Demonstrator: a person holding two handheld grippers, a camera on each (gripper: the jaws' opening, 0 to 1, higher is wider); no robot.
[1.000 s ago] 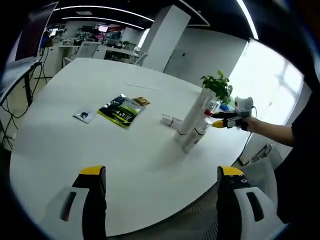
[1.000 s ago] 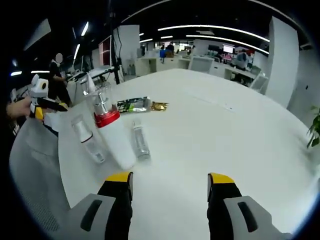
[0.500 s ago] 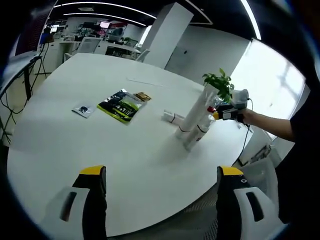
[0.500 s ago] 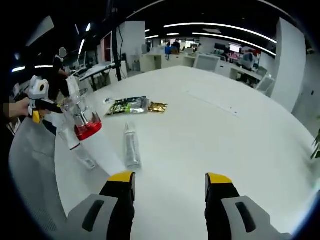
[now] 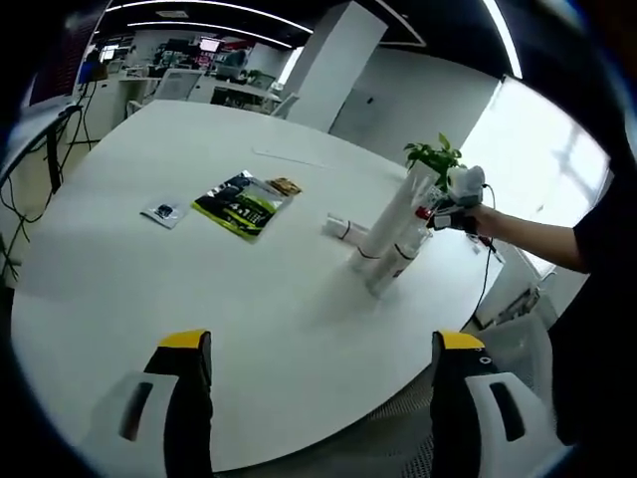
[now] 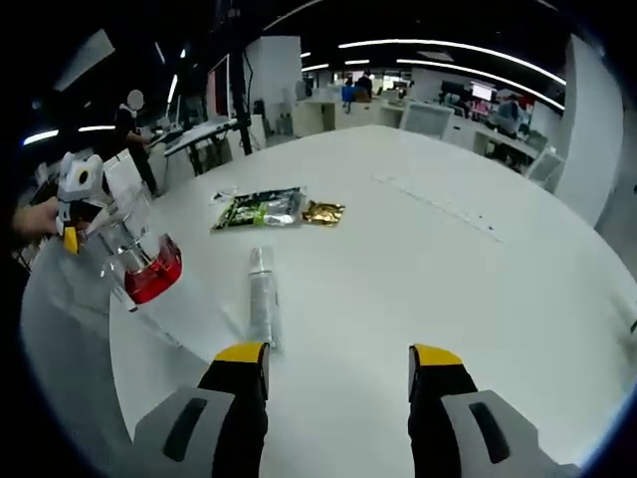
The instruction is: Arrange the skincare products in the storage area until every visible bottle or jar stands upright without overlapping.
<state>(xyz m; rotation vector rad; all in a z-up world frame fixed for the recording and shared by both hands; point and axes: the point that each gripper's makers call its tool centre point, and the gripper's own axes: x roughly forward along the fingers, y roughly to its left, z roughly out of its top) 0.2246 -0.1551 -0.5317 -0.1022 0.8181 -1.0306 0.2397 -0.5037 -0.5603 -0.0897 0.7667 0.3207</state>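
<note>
Now right claw point(image 5: 438, 214) beside upright bottles point(image 5: 393, 234) — one tube point(image 6: 261, 299) flat

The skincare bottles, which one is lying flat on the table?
The small clear bottle ahead of the right gripper; the red-collared bottle stands tilted.

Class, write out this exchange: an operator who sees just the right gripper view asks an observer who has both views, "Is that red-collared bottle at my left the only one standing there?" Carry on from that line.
Observer: No. The left gripper view shows two tall white bottles close together on the table.
Operator: Is the left gripper holding anything?
Observer: No. The left gripper is open, with nothing between its jaws.
Operator: What is beyond those bottles?
Observer: A leafy plant, next to their tops in that view.
</note>
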